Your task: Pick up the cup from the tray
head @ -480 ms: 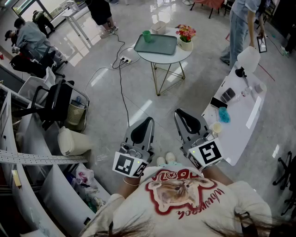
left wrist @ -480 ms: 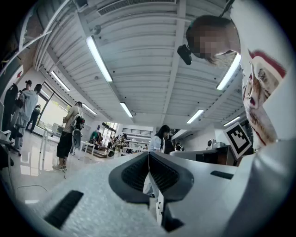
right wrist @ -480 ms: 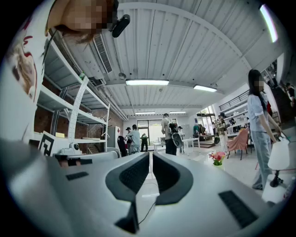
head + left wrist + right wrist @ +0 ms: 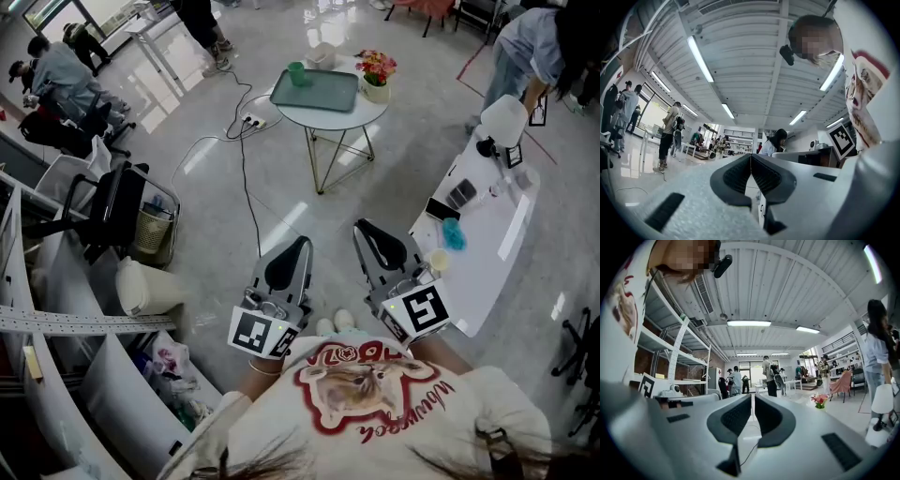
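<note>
a: what's hard to make out?
b: the cup (image 4: 297, 73). it is small and far off at the top of the head view, upright on the left end of the tray (image 4: 328, 95), which lies on the round table (image 4: 370, 111). flowers (image 4: 377, 67) stand at the table's right edge. i can't tell whether anything is in the cup.
a: do the gripper views help?
b: hardly. the left gripper view looks up at the ceiling and a far hall. the right gripper view shows the flowers right of centre, but the gripper's own body hides the table under them.
a: and the tools?
b: the left gripper (image 4: 302, 244) and right gripper (image 4: 360, 228) sit at lower centre, close to the wearer's chest and well apart from the table. the left jaws are pressed together. the right jaws are drawn in to a thin slit with nothing in it. the hands holding them are hidden beneath the marker cubes.
a: any change from the earlier frame?
b: the grippers, cup and tray lie as before. only the person (image 4: 534, 52) at the upper right has shifted rightward. that person now bends toward the white desk (image 4: 483, 262) and is partly cut off by the frame.
</note>
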A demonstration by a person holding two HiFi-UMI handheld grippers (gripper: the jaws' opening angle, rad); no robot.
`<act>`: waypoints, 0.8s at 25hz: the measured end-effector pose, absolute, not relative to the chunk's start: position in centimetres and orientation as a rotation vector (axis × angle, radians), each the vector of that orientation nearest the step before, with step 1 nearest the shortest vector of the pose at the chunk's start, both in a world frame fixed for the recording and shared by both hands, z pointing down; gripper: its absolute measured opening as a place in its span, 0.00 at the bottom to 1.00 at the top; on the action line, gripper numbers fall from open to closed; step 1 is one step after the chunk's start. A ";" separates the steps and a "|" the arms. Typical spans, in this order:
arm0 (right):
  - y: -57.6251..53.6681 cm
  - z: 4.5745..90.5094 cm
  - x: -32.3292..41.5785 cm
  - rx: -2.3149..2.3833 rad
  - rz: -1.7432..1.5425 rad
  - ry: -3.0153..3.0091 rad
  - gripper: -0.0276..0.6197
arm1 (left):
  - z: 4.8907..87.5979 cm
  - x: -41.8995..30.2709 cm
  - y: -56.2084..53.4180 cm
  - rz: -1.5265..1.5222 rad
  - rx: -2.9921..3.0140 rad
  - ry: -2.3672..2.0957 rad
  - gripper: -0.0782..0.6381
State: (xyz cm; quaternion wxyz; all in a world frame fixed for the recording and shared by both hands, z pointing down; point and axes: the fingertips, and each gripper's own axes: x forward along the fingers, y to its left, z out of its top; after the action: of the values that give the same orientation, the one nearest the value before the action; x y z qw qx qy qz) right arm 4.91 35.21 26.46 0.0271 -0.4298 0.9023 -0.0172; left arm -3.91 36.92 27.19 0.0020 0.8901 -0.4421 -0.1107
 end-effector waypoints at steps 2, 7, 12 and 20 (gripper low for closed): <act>35.0 26.5 5.0 -1.327 -0.053 2.791 0.11 | 27.2 -3.7 36.7 -0.346 2.792 -1.385 0.13; 34.0 26.6 5.0 -1.309 -0.091 2.778 0.11 | 27.5 -3.7 35.9 -0.337 2.779 -1.388 0.13; 32.9 26.7 5.8 -1.299 -0.098 2.773 0.11 | 27.7 -2.9 34.8 -0.339 2.776 -1.391 0.13; 31.7 27.6 7.6 -1.282 -0.115 2.778 0.11 | 28.1 -1.3 34.2 -0.365 2.728 -1.403 0.13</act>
State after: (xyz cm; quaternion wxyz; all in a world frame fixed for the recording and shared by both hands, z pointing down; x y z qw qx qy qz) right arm 7.58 31.68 27.62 0.0400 -0.4185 0.9065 -0.0375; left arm -1.28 34.19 28.14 0.0262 0.8827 -0.4540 -0.1181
